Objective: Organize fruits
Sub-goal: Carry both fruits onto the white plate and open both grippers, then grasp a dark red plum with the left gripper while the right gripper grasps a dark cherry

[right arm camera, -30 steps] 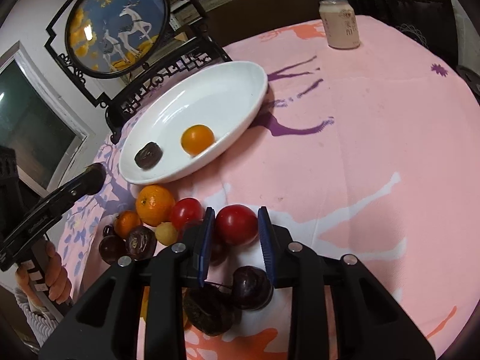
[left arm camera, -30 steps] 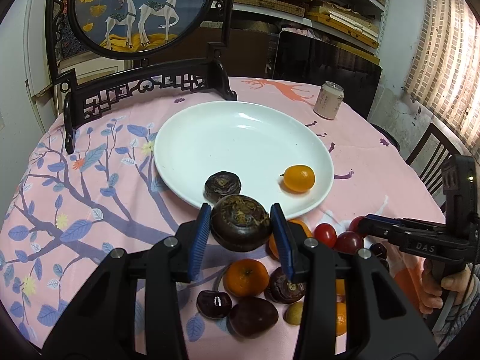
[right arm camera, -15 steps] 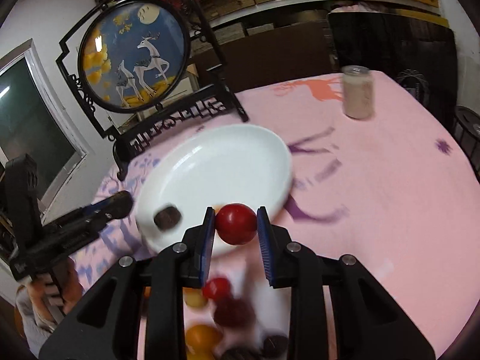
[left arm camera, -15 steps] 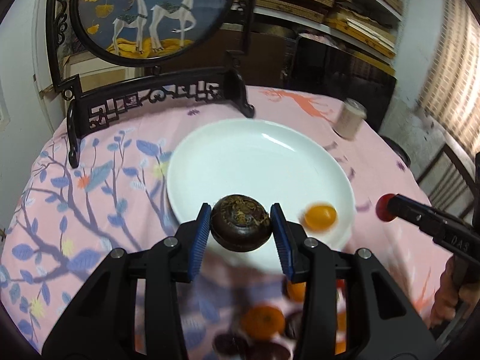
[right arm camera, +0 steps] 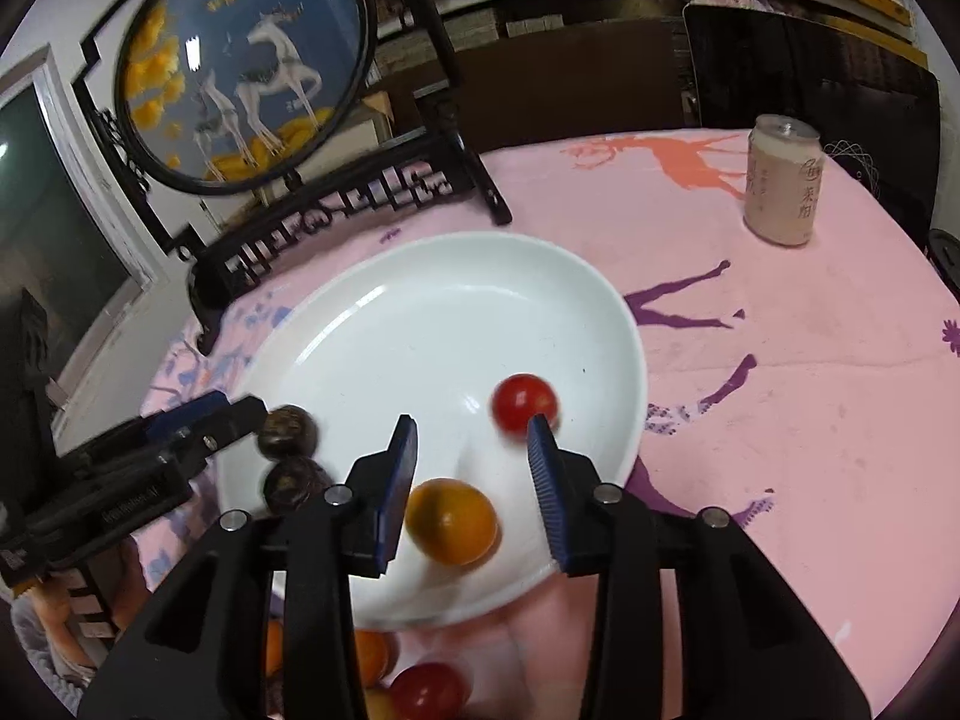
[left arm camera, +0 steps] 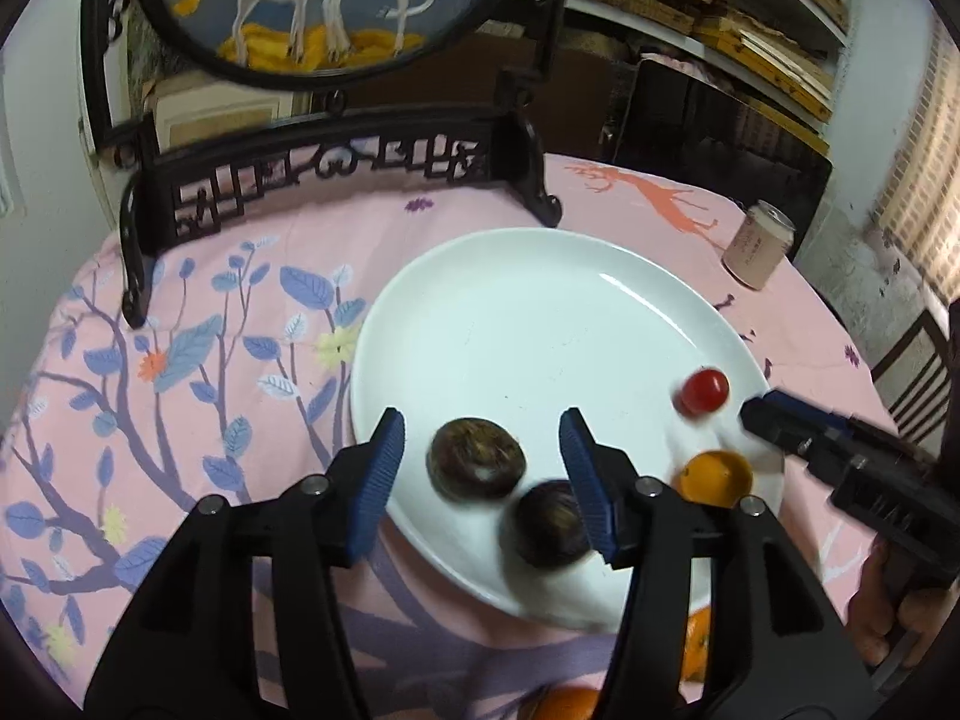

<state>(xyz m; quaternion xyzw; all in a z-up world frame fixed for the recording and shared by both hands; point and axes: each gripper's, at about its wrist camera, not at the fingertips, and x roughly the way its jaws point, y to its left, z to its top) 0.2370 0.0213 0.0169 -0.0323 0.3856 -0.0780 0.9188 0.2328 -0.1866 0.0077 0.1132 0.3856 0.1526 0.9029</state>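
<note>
A white plate lies on the pink tablecloth; it also shows in the right wrist view. My left gripper is open above the plate's near rim. Two dark brown fruits lie under it, one between the jaws and one by the right jaw. My right gripper is open over the plate. A red tomato lies blurred just beyond it, and an orange fruit sits between its jaws. The tomato and the orange fruit also show in the left wrist view.
A carved black stand with a round deer picture stands behind the plate. A drink can stands at the far right. More oranges and a red tomato lie on the cloth in front of the plate.
Both grippers moved forward over the plate and opened. The left let go of the dark fruit, the right let go of the red tomato; both now lie on the plate.
</note>
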